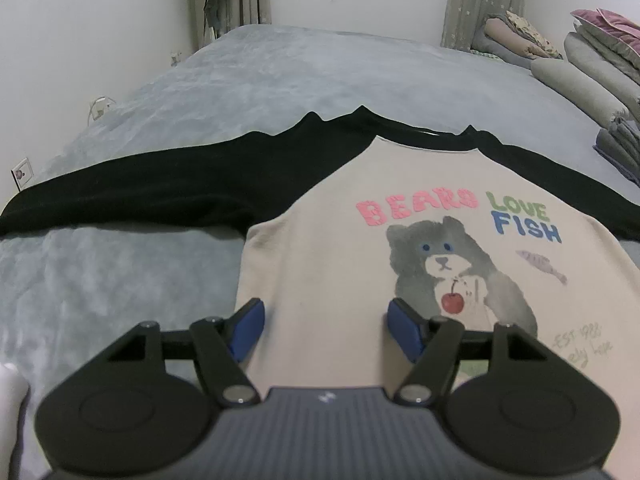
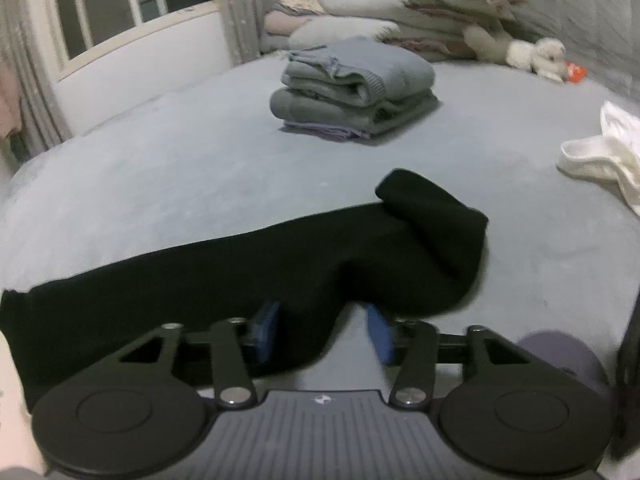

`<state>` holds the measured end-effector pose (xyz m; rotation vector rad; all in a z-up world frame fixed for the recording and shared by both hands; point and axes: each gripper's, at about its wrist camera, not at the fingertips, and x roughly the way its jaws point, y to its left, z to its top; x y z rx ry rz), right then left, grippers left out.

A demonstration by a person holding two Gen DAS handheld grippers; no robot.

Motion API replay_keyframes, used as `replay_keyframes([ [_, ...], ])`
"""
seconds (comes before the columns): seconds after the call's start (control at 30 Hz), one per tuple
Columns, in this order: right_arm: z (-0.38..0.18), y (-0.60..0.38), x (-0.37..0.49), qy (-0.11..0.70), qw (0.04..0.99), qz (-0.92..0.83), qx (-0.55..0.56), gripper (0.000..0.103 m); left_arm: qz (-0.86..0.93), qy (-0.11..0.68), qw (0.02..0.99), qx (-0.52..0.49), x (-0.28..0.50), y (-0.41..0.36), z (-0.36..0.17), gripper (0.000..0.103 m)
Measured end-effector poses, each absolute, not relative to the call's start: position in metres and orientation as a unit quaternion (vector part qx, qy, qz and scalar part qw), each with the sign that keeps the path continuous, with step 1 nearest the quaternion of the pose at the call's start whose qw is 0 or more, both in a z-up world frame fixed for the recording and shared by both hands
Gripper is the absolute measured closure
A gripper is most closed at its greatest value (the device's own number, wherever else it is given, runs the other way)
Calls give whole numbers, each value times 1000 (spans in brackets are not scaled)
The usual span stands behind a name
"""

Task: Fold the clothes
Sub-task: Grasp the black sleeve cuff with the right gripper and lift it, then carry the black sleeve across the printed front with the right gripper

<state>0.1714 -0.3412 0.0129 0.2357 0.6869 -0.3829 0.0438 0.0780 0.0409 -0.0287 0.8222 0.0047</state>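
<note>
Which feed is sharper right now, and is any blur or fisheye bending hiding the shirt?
Left wrist view: sharp, shirt print readable, bed edge bowed by the fisheye. Right wrist view: softer, smeared around the right gripper and black sleeve; dim, flat lighting, no glare.

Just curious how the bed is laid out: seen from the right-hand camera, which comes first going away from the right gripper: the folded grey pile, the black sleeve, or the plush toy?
1. Black sleeve, right at the gripper.
2. Folded grey pile, mid-bed.
3. Plush toy, far right.
</note>
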Motion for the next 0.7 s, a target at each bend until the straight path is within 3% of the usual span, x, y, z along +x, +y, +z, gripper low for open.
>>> replay_keyframes([
  [0.03, 13, -339, 172, 330, 920, -182, 106, 93, 2, 400, 917, -15, 44, 78, 41, 37],
  [0.23, 50, -309, 157, 237, 962, -125, 55, 94, -1, 399, 916, -24, 44, 80, 43, 37],
  [0.43, 72, -203, 131, 158, 976, 63, -139, 94, -8, 401, 915, -50, 42, 88, 48, 37],
  [0.7, 32, -130, 122, 269, 907, 211, -245, 92, -13, 398, 915, -61, 39, 93, 52, 37],
])
